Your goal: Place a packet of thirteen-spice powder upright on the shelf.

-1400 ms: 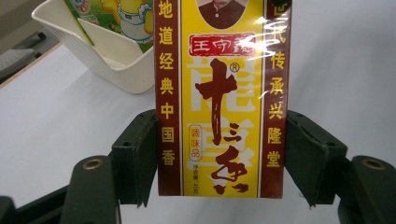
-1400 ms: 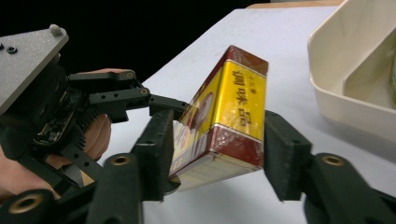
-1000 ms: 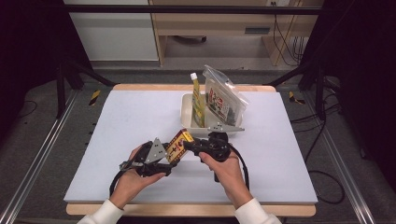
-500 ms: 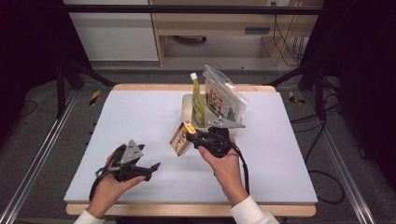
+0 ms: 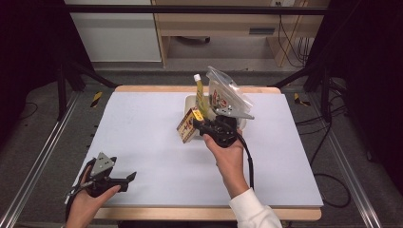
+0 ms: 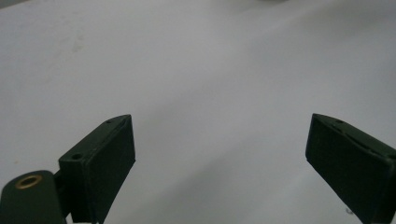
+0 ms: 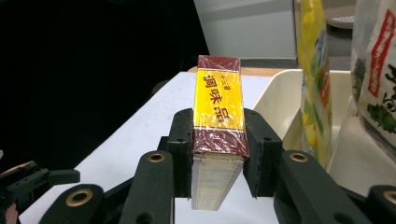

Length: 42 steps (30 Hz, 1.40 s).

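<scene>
**A:** From the high view, the right tool is clamped on the seasoning box, held up over the table just beside the cream bin.

**B:** And the bin carries a yellow bottle and a clear snack bag, both upright. The left tool sits at the near left corner, well apart from it all.

**A:** Left gripper view now: jaws spread wide, having just been opening, nothing between them, bare white table below.

**B:** Right gripper view: both pads press the box's long sides, its yellow face up. The bin's rim lies just right, possibly a little beyond it.
</scene>
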Each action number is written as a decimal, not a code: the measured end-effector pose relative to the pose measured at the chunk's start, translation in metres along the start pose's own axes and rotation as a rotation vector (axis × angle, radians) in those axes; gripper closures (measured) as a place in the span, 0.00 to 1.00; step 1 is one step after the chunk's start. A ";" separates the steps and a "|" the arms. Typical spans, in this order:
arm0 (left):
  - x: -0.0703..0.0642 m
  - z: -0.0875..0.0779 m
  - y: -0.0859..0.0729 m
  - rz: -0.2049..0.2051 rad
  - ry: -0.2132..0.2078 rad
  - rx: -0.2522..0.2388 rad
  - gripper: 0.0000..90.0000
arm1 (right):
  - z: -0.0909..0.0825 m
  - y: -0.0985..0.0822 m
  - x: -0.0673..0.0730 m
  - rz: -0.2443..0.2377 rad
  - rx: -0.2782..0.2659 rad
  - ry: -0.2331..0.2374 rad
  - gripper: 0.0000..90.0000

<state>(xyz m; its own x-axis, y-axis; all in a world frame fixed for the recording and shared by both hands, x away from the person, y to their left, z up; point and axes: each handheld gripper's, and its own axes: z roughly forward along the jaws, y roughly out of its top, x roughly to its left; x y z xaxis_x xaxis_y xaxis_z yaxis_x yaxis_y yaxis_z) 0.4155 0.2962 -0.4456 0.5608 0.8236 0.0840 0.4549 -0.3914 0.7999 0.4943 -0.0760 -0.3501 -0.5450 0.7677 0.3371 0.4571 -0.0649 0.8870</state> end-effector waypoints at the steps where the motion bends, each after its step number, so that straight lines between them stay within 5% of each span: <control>1: 0.001 -0.001 -0.001 -0.007 0.007 -0.006 0.09 | 0.000 0.000 0.000 0.000 0.000 0.000 0.75; 25: 0.003 -0.003 -0.003 -0.002 0.033 -0.010 0.09 | 0.014 0.009 0.008 -0.026 -0.108 -0.187 0.75; 42: 0.001 -0.005 -0.003 0.013 0.029 -0.006 0.09 | 0.033 0.005 0.012 -0.049 -0.157 -0.273 0.75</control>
<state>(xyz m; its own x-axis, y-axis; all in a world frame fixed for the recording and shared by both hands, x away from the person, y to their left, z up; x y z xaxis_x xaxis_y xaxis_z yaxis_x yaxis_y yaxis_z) 0.4115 0.3004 -0.4448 0.5462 0.8302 0.1112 0.4441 -0.3996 0.8020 0.5131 -0.0460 -0.3517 -0.3453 0.9136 0.2145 0.3091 -0.1050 0.9452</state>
